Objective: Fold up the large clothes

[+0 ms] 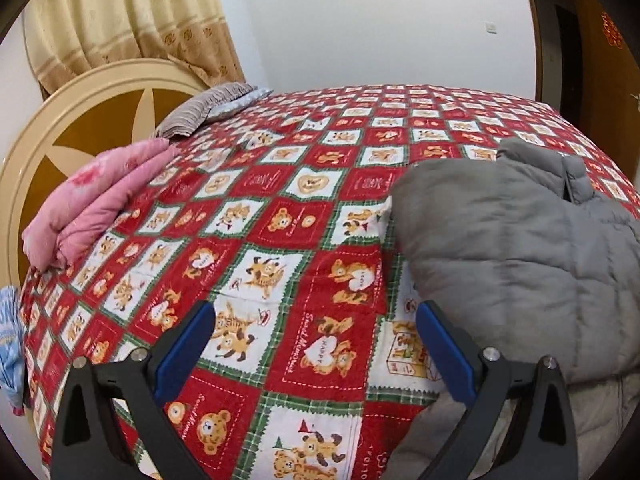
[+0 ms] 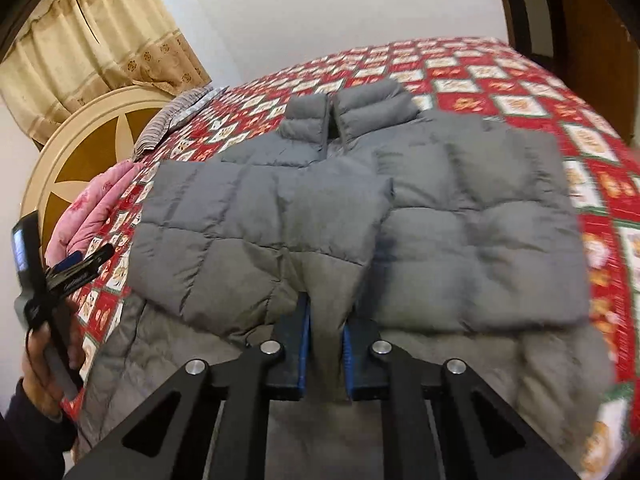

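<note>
A grey puffer jacket [image 2: 460, 216] lies on the bed with its collar [image 2: 352, 112] at the far end and both sleeves folded across its front. My right gripper [image 2: 326, 312] is shut on a fold of the jacket's grey fabric near the lower middle. My left gripper [image 1: 316, 320] is open and empty above the bedspread, just left of the jacket's edge [image 1: 500, 248]. In the right wrist view the left gripper [image 2: 80, 264] shows at the far left, held in a hand.
The bed has a red teddy-bear patterned bedspread [image 1: 280, 216]. A folded pink quilt [image 1: 100, 200] and a striped pillow [image 1: 204, 112] lie near the round headboard [image 1: 80, 120]. A curtain [image 1: 132, 20] hangs behind. A dark wooden door [image 1: 600, 80] stands at the right.
</note>
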The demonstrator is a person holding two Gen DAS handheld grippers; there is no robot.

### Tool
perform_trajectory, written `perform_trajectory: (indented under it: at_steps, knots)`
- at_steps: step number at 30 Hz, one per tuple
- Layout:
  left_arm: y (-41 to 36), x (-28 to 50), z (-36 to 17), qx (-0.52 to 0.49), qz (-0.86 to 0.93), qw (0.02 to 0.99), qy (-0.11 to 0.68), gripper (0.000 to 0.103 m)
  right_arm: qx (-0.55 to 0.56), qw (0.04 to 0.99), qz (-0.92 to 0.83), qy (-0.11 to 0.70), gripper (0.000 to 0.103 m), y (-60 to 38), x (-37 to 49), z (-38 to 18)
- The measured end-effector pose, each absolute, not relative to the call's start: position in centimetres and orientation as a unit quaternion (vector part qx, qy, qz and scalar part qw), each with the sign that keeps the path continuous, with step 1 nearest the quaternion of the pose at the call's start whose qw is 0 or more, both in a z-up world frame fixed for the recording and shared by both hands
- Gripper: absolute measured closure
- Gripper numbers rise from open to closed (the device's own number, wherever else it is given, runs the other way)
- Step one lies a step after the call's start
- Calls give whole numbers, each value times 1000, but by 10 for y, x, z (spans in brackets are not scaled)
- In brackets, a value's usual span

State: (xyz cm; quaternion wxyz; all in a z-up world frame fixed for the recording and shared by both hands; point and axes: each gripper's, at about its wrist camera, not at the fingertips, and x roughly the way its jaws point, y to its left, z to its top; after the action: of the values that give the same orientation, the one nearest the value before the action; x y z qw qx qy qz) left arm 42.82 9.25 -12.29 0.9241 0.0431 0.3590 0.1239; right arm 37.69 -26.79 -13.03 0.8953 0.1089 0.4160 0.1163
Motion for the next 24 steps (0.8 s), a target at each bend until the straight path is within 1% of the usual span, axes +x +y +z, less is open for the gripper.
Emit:
perform_trajectory:
  at_steps: [4,5,6,8,13,14,15,16,17,18,20,23,24]
  knots:
    - [81,434,-126,44,116,923,364,0,84,899,76,423,91,-291,365,-137]
    - [79,435,-126,46,114,923,365,0,79,898,67,429,89,-295,367,-141]
    - [72,436,-125,50,111,923,366,0,78,897,54,432,79,-298,367,-143]
    - [62,437,-119,58,104,924,363,0,88,896,43,434,70,-307,364,-143]
    - [39,441,-94,92,93,936,326,0,78,903,-3,423,69,-314,352,-124]
    - [35,444,-91,96,91,938,321,0,71,907,-17,415,60,-313,350,-118]
    - [31,448,-88,96,89,939,319,0,62,914,-35,400,45,-311,349,-109]
    - [27,452,-86,94,86,939,318,0,58,918,-47,389,37,-311,347,-103]
    - [24,455,-85,92,82,940,318,0,59,923,-55,376,33,-310,346,-96]
    - [16,458,-86,89,73,941,318,0,72,931,-54,353,33,-309,345,-87]
    - [3,463,-90,95,57,942,315,0,97,937,-10,335,33,-299,354,-79]
    - [-13,475,-107,110,50,939,322,0,92,931,31,351,34,-277,379,-86]
    - [-15,482,-117,106,48,935,335,0,89,928,36,359,36,-270,389,-92]
